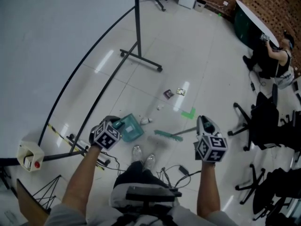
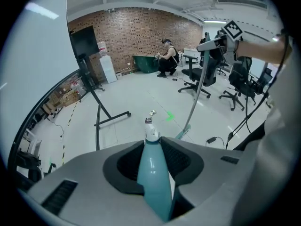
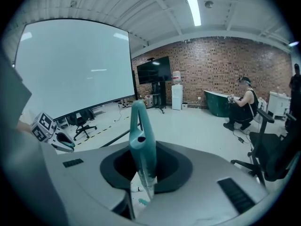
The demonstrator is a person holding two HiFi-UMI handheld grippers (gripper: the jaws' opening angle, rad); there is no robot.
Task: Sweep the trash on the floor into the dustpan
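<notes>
In the head view my left gripper (image 1: 117,125) is shut on the handle of a teal dustpan (image 1: 130,128), held low over the white floor. My right gripper (image 1: 201,125) is shut on the handle of a teal broom, whose head (image 1: 168,135) lies just right of the pan. Beyond them lie a dark packet (image 1: 168,94), a shiny wrapper (image 1: 180,92) and small white scraps (image 1: 146,121). The left gripper view shows the dustpan handle (image 2: 153,173) clamped between the jaws, with the trash (image 2: 152,112) ahead. In the right gripper view the broom handle (image 3: 141,145) is gripped.
A projection screen's black stand (image 1: 141,58) has its feet just beyond the trash. Green tape (image 1: 189,113) marks the floor. Office chairs (image 1: 261,121) crowd the right side, cables (image 1: 174,171) lie by my shoes (image 1: 143,155), and a person (image 1: 277,60) crouches far right.
</notes>
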